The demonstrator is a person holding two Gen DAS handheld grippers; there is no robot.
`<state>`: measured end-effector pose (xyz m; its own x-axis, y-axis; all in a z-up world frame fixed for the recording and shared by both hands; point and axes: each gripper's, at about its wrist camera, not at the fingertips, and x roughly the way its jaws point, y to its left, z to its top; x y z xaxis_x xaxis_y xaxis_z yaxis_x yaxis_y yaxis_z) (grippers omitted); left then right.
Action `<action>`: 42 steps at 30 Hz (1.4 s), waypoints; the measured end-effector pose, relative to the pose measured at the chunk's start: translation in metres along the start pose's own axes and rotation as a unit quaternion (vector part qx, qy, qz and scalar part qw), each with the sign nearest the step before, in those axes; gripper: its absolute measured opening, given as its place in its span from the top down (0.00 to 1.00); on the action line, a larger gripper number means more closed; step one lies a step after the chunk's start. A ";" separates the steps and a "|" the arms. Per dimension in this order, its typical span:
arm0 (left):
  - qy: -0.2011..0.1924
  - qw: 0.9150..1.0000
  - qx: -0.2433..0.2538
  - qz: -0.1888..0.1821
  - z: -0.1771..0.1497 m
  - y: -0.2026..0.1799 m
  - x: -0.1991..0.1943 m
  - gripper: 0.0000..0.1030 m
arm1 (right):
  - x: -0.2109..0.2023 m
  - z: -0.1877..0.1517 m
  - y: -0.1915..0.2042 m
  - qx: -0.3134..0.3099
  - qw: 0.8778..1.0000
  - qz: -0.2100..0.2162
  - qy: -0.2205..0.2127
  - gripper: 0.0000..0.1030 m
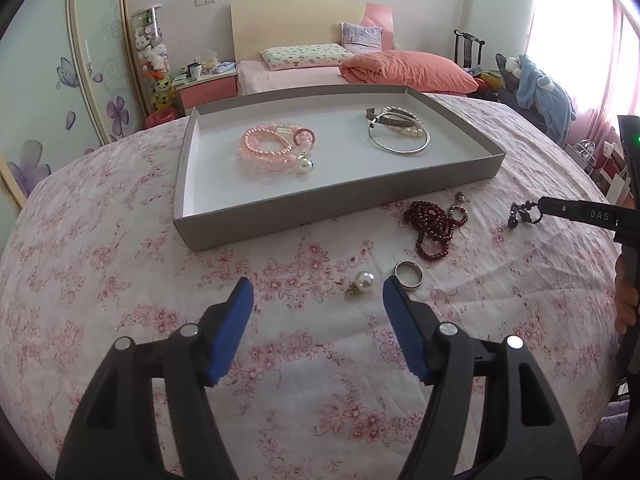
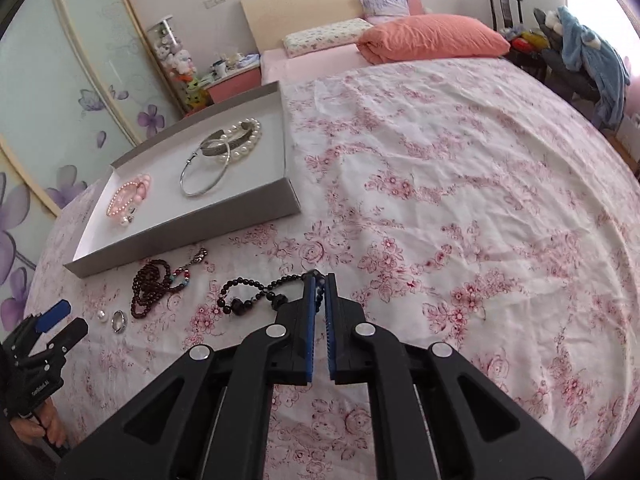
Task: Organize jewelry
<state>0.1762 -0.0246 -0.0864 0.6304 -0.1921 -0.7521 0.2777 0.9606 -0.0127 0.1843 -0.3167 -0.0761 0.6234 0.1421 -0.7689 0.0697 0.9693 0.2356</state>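
Observation:
A grey tray [image 1: 320, 210] [image 2: 200, 236] on the floral bedspread holds pink bead bracelets [image 1: 272, 148] [image 2: 128, 198] at its left, and a silver bangle [image 1: 400, 142] [image 2: 204, 178], a cuff and a pearl bracelet [image 2: 244, 140] at its right. In front of the tray lie a dark red bead strand [image 1: 434, 226] [image 2: 150, 290], a silver ring [image 1: 408, 274] [image 2: 119, 321] and a pearl earring [image 1: 362, 282] [image 2: 101, 315]. My left gripper [image 1: 318, 294] [image 2: 56, 316] is open, just short of the earring and ring. My right gripper [image 2: 319, 280] is shut on a black bead bracelet [image 2: 250, 294] [image 1: 524, 214], which trails onto the cloth.
The floral bedspread [image 2: 460, 200] stretches wide to the right of the tray. Orange and patterned pillows [image 1: 408, 70] lie at the headboard. A nightstand [image 1: 206, 88] and a sliding wardrobe door [image 1: 48, 92] stand at the left. A chair with clothes [image 1: 536, 88] is at the right.

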 end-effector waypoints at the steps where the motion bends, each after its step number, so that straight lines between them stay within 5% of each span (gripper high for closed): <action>1: 0.000 1.000 0.002 0.000 0.000 -0.001 0.000 0.35 | 0.000 0.000 0.001 -0.005 1.000 0.000 -0.002 0.77; 2: 0.000 1.000 0.004 -0.001 0.000 -0.002 0.000 0.35 | -0.001 0.000 0.002 -0.010 1.000 0.001 -0.004 0.56; 3: -0.001 1.000 0.005 -0.002 -0.001 -0.003 0.000 0.35 | -0.001 0.000 0.004 -0.015 1.000 0.000 -0.006 0.46; 14: 0.001 1.000 0.023 0.000 -0.002 -0.010 0.003 0.34 | 0.023 -0.005 0.032 -0.102 0.994 -0.028 0.016 0.34; 16: 0.000 1.000 0.025 0.001 -0.001 -0.012 0.004 0.34 | 0.025 -0.006 0.035 -0.113 0.993 -0.033 0.012 0.39; 21: 0.002 1.000 0.031 0.003 0.002 -0.016 0.009 0.34 | 0.021 -0.009 0.039 -0.124 0.992 -0.017 0.000 0.77; 42: 0.021 0.999 0.040 0.018 0.011 -0.029 0.033 0.71 | 0.018 -0.011 0.040 -0.121 0.993 -0.006 0.000 0.78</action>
<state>0.1970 -0.0613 -0.1033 0.6102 -0.1467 -0.7786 0.3124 0.9476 0.0663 0.1900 -0.2733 -0.0872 0.6244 0.1302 -0.7702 -0.1119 0.9908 0.0767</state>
